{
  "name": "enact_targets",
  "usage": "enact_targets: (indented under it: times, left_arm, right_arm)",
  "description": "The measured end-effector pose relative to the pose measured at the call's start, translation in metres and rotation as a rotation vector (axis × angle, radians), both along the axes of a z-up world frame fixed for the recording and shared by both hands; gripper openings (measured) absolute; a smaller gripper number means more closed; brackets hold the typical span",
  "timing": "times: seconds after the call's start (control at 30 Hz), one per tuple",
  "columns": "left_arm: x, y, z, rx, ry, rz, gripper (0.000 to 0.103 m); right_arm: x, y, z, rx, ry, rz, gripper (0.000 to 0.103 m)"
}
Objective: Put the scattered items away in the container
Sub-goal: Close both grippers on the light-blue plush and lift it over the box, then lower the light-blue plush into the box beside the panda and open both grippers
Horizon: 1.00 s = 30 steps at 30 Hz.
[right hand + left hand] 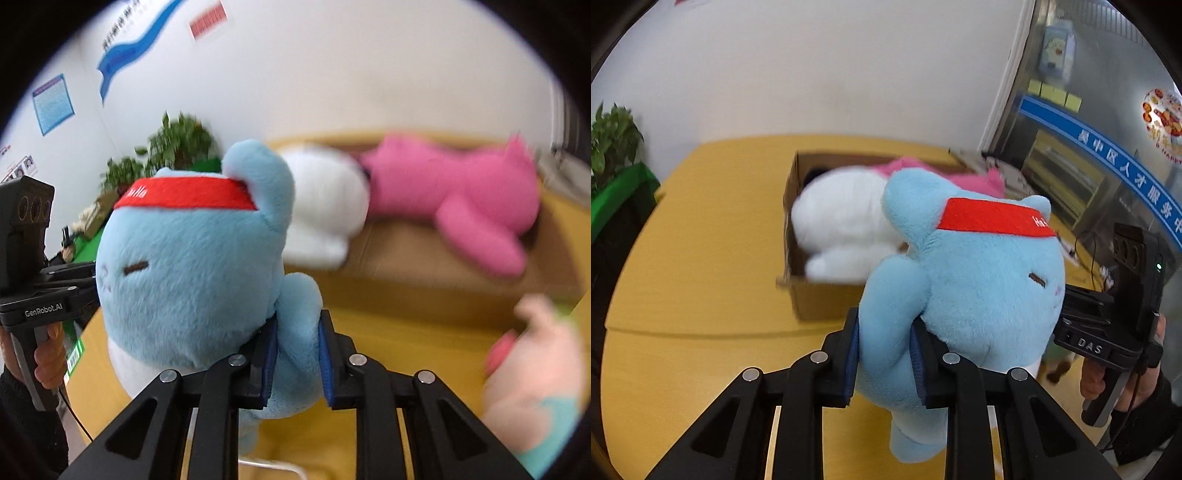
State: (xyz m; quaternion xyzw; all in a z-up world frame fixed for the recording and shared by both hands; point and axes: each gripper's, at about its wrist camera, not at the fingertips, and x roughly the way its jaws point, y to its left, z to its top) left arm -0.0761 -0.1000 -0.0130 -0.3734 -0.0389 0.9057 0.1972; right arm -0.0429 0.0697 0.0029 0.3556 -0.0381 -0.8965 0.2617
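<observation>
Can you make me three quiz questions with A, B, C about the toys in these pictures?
1. Where is the fluffy white plush toy?
A in the brown cardboard box
B on the floor
C on a chair

2. What colour is the headband on the light blue plush toy?
A green
B red
C black

3. What are the left gripper and right gripper doing?
A hanging open
B pinching the blue toy
C holding the box

Answers: 1 A, it lies inside the walls. 2 B, a bright red band. 3 B, each clamps a blue limb.
</observation>
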Motion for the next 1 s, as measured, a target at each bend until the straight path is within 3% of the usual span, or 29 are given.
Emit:
enact_targets:
  times: [0.07, 0.23, 0.43, 0.6, 0.73, 0.87, 1.0]
  left_arm:
    - [-0.01, 0.008, 0.019, 0.015, 0.057, 0.021, 0.026]
    - [-0.055, 0.046, 0.047, 0.037, 0.093, 0.026, 0.026]
    - [-0.13, 0.098, 0.045, 0.008, 0.043, -0.006, 0.026]
    - [-0.187, 0.132, -0.001, -0.072, -0.072, 0.004, 0.026]
    - [-0.211, 0.145, -0.062, -0.173, -0.236, 0.006, 0.025]
    - [-0.207, 0.152, -0.071, -0.234, -0.189, 0.003, 0.025]
    - [-0.201, 0.152, -0.065, -0.232, -0.17, 0.001, 0.03]
  right_arm:
    - [-0.001, 0.012, 0.028, -0.005, 0.072, -0.009, 0.019]
    - [-0.029, 0.035, 0.085, 0.061, 0.231, -0.053, 0.019]
    - [-0.083, 0.069, 0.11, 0.098, 0.297, -0.14, 0.019]
    - [-0.14, 0.09, 0.073, 0.143, 0.194, -0.182, 0.019]
    - [-0.178, 0.099, 0.009, 0.142, -0.031, -0.158, 0.019]
    - [-0.193, 0.094, -0.039, 0.197, -0.169, -0.138, 0.023]
    - [-0.189, 0.106, -0.023, 0.174, -0.134, -0.167, 0.034]
